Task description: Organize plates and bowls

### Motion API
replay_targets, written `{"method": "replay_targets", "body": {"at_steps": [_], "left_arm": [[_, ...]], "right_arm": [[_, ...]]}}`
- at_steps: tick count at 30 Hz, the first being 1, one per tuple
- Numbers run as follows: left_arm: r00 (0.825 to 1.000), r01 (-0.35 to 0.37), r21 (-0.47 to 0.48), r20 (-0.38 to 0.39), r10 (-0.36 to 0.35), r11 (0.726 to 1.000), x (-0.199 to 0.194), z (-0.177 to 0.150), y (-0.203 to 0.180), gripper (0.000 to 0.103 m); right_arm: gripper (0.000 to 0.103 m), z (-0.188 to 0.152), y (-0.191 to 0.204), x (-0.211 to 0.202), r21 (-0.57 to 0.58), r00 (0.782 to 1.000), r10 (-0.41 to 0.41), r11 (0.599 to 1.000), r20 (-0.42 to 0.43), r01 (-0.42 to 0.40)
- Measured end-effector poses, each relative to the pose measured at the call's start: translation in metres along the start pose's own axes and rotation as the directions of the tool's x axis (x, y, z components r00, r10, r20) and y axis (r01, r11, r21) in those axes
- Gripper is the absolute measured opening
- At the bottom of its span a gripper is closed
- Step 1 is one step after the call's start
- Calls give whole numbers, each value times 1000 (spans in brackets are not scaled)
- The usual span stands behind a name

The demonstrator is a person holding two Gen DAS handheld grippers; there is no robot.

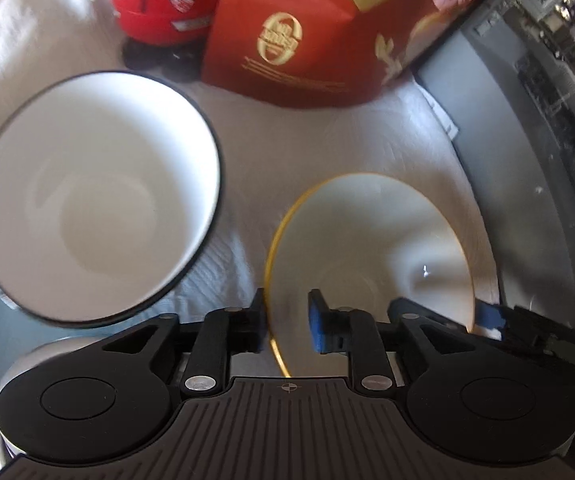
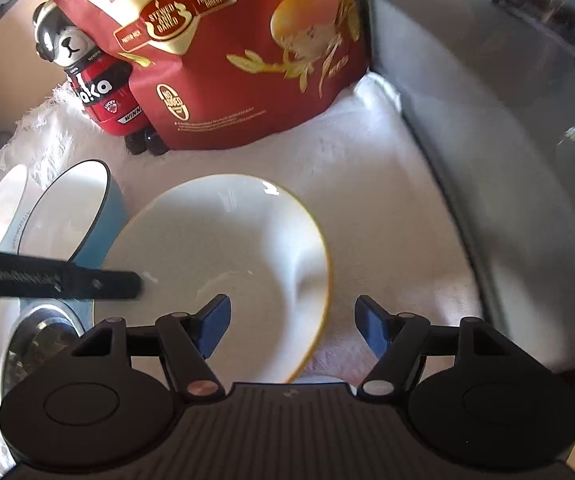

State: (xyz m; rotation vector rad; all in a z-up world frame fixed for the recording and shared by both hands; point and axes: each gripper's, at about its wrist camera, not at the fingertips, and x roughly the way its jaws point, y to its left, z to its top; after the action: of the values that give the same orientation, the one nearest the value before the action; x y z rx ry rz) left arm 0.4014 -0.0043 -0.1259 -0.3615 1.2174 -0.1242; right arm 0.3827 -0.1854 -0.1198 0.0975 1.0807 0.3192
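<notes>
1. The gold-rimmed plate (image 2: 223,264) is tilted, its near edge lifted, above a white cloth (image 2: 367,184) covering the tabletop.
2. My left claw (image 1: 287,320) pinches the plate's near rim: one finger outside the rim, the blue pad (image 1: 317,320) on the inner face. It is closed on the plate.
3. My right claw (image 2: 289,326) is spread wide and grips nothing. The plate's right edge lies between its two blue pads, touching neither that I can see.
4. The plate lies straight ahead of both claws. My left is the one already on it, so I judge the coming move, lifting or stacking, turns on that rim hold.
5. A white bowl with a dark rim (image 1: 95,196) is just left of the plate. Only the right view shows its blue outside and another white dish (image 2: 1,208) behind it.
6. Only the right view shows my left claw's black finger reaching over the plate's left edge.
7. Behind stand a red snack bag (image 2: 227,60) and a bear-topped bottle (image 2: 95,88). A grey wall (image 1: 499,184) borders the cloth on the right.
</notes>
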Motion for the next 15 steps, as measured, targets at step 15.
{"method": "replay_targets", "body": {"at_steps": [15], "left_arm": [[995, 99, -73, -2, -100, 992, 1, 8, 13, 26]], "right_arm": [[71, 9, 19, 6, -19, 1000, -23, 1000, -2, 23]]}}
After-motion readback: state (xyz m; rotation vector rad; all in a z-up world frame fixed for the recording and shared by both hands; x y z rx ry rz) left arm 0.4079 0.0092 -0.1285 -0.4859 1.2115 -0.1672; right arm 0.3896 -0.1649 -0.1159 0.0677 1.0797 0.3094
